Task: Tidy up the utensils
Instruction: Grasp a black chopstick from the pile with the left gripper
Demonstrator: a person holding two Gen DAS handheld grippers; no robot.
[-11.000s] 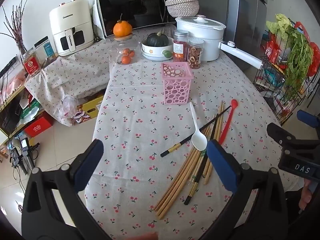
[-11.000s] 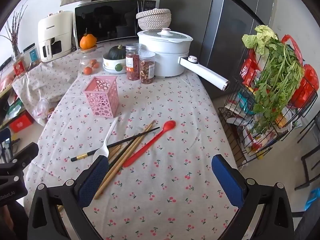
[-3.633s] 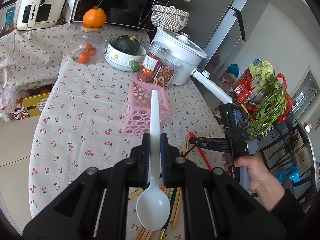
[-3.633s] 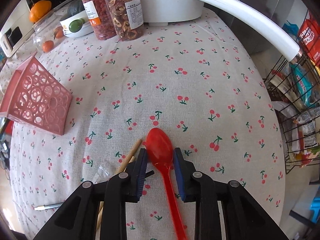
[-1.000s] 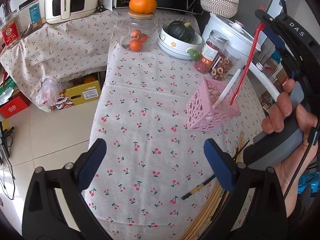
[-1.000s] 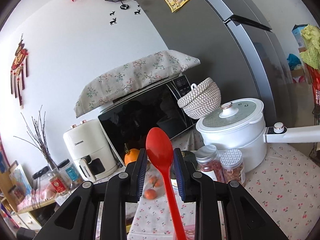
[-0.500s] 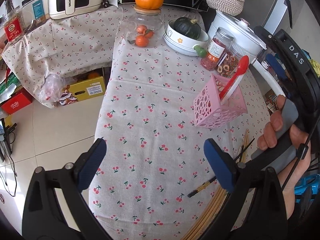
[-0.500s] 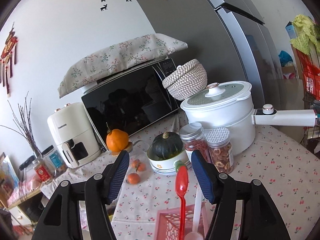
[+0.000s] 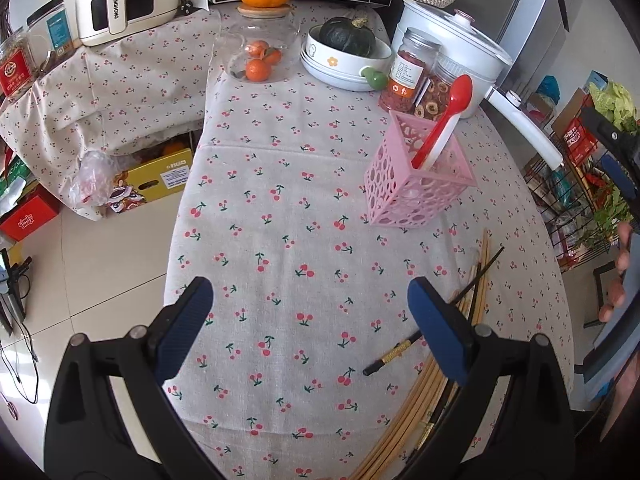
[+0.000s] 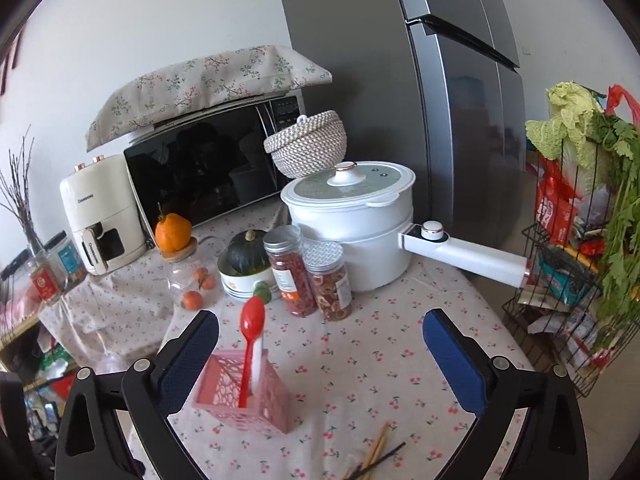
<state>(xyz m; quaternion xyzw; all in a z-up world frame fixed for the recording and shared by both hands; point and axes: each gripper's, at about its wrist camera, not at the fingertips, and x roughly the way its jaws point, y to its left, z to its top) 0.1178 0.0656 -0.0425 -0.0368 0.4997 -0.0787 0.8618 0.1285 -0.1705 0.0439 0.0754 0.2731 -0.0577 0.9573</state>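
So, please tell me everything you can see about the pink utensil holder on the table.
The pink utensil holder is a square, open-topped cup, plastic by its look, with walls pierced by round holes of mixed sizes. It stands upright on the cherry-print tablecloth, in front of two spice jars. A red spoon and a white spoon lean inside, handles down. No gripper touches it.

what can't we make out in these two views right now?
- White spoon: bowl hidden inside the pink holder in the left view; blurred behind the red spoon in the right view.
- Chopsticks: count unclear; left gripper finger covers them, bottom edge crops them.
- Right gripper: nearly out of the left view.
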